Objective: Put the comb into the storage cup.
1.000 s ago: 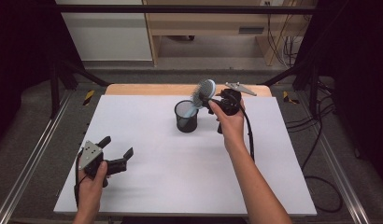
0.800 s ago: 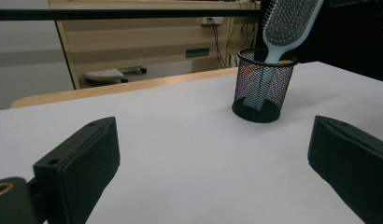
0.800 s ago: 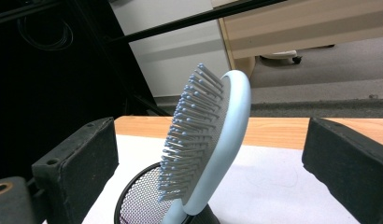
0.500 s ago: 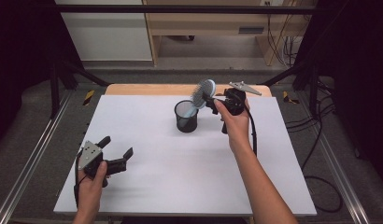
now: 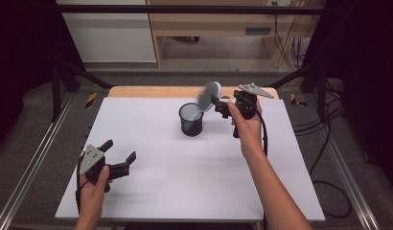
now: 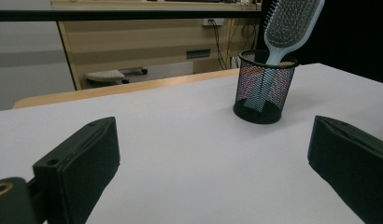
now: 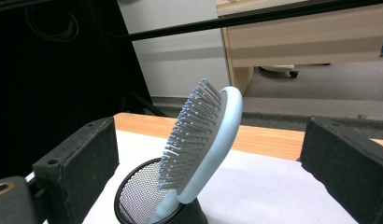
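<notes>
**A:** Quick rundown wanted, where's everything sitting relative to the jaws?

**B:** Right gripper [image 5: 222, 107] first. It's held up at the far side of the table [image 5: 185, 191], just right of the cup [image 5: 190, 119]. The jaws are spread wide. In the right gripper view the brush [image 7: 203, 144] is seen standing between them, closer to the left-hand jaw, with clear air on both sides. No contact with either jaw can be made out.

**A:** And the brush itself?

**B:** Its handle is dropped into the black mesh cup [image 7: 157, 198] and the pale blue head sticks out above the rim, tilted. In the high view the head [image 5: 208, 95] leans toward the right gripper. Bristles are pointed toward the left-hand jaw in that gripper's view.

**A:** Left side?

**B:** The left gripper [image 5: 119, 157] is held low at the near left corner of the table, well apart from the cup. Jaws are spread wide there too, nothing between them but bare white tabletop [image 6: 180, 154]. In the left gripper view the cup [image 6: 263, 86] is seen far ahead, beyond the jaw tips and nearer the right-hand jaw's side, with the brush [image 6: 285, 28] poking up out of it.

**A:** So nothing's being pinched?

**B:** Nope, nothing is gripped by either pair.
</notes>
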The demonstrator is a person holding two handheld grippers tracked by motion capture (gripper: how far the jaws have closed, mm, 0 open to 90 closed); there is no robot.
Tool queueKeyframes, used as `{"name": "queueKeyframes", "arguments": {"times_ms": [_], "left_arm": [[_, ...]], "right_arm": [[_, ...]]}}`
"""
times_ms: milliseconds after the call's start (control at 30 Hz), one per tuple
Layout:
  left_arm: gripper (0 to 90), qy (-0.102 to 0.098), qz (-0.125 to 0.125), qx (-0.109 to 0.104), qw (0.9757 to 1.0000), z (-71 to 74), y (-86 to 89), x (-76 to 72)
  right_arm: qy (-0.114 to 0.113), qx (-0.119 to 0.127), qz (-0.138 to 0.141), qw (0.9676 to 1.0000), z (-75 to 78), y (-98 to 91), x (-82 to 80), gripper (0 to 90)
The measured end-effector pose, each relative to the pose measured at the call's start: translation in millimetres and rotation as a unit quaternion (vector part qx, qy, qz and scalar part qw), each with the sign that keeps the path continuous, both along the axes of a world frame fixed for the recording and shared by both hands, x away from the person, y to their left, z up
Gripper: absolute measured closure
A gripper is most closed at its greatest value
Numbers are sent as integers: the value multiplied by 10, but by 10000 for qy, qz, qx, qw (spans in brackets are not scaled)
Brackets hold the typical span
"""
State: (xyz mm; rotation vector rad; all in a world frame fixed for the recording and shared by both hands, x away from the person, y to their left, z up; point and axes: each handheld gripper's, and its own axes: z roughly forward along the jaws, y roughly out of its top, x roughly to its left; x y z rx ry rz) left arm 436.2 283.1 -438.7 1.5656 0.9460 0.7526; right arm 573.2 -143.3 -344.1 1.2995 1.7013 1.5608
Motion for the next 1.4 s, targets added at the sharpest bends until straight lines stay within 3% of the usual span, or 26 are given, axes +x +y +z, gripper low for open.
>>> {"name": "queueKeyframes", "arguments": {"times_ms": [500, 900, 1100, 1400], "left_arm": [[22, 7, 51, -25, 10000, 3, 42, -5], [22, -11, 100, -71, 9999, 11, 68, -22], [22, -24, 102, -55, 9999, 21, 70, -34], [21, -51, 87, -5, 9999, 33, 55, -50]], "right_arm": [[-293, -328, -23, 9990, 95, -214, -184, 55], [-609, -342, -242, 9973, 135, -442, -341, 46], [-660, -340, -317, 9967, 125, -529, -387, 50], [-652, -573, -276, 9958, 128, -654, -501, 63]]}}
